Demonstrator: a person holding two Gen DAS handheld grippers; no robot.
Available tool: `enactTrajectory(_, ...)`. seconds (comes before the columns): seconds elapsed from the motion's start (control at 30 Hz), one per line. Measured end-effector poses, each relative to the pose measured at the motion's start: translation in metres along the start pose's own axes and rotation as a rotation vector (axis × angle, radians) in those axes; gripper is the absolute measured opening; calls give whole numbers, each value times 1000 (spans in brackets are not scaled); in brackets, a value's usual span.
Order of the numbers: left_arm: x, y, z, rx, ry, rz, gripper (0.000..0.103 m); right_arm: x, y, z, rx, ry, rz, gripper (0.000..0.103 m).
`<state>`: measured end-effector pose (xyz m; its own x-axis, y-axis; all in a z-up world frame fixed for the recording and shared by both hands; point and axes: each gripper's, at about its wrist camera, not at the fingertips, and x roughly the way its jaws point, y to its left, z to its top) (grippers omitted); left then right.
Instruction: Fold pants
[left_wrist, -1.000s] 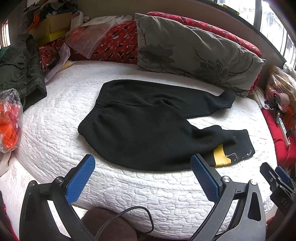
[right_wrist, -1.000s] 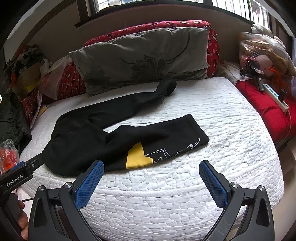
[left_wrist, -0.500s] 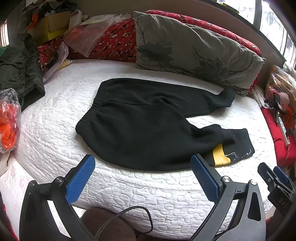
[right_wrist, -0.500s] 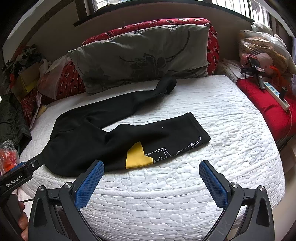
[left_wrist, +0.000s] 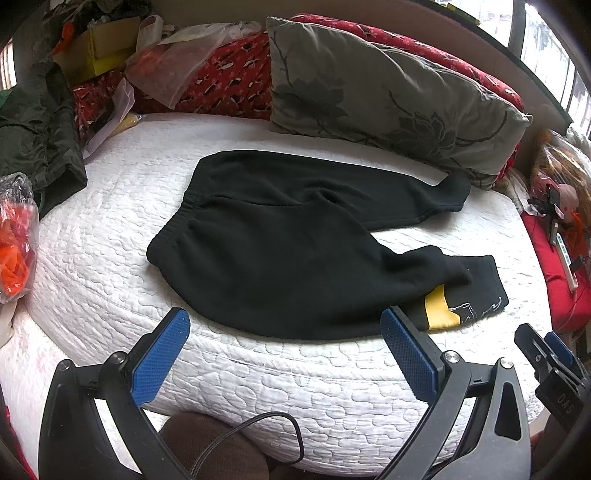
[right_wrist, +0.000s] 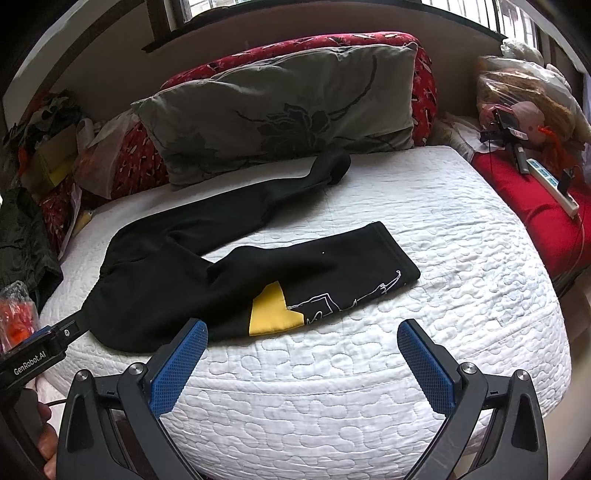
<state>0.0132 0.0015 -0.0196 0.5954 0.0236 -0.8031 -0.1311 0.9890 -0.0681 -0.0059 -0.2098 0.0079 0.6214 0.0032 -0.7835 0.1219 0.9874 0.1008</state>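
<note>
Black pants (left_wrist: 288, 251) lie spread on the white quilted mattress (left_wrist: 110, 266), waistband to the left, the two legs splayed to the right. The near leg carries a yellow patch (right_wrist: 271, 310) and white line art near its cuff. The far leg's cuff (right_wrist: 334, 164) touches the grey pillow. My left gripper (left_wrist: 284, 339) is open and empty, hovering at the mattress's front edge just short of the pants' near hem. My right gripper (right_wrist: 303, 345) is open and empty, in front of the yellow patch. Each gripper shows at the edge of the other's view.
A grey flowered pillow (left_wrist: 388, 96) and red patterned cushions (left_wrist: 229, 81) line the back. A dark jacket (left_wrist: 33, 133) and an orange plastic bag (left_wrist: 14, 236) sit at the left. A red cloth with a power strip (right_wrist: 550, 184) lies at the right. A cable (left_wrist: 258, 424) hangs below.
Both grippers have edged slightly forward toward the mattress; the pants sit a little lower in the views. Both stay open and the pants have not moved.
</note>
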Motion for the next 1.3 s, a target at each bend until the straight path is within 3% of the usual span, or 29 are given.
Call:
enactTrajectory(0.47, 18, -4, 16, 2, 22, 15, 103, 14, -2, 15, -5, 19, 5, 103)
enactTrajectory(0.67, 41, 3, 45, -15, 108, 22, 103, 28, -5, 37, -18, 29, 28, 103)
enactTrajectory(0.93, 80, 53, 121, -100, 213, 25, 103, 69, -51, 120, 33, 4, 24, 103)
enactTrajectory(1.17, 135, 106, 167, -173, 337, 34, 103, 151, -66, 191, 18, 101, -34, 103)
enactTrajectory(1.3, 167, 135, 185, -258, 387, 9, 103, 197, -66, 215, 30, 149, -44, 103)
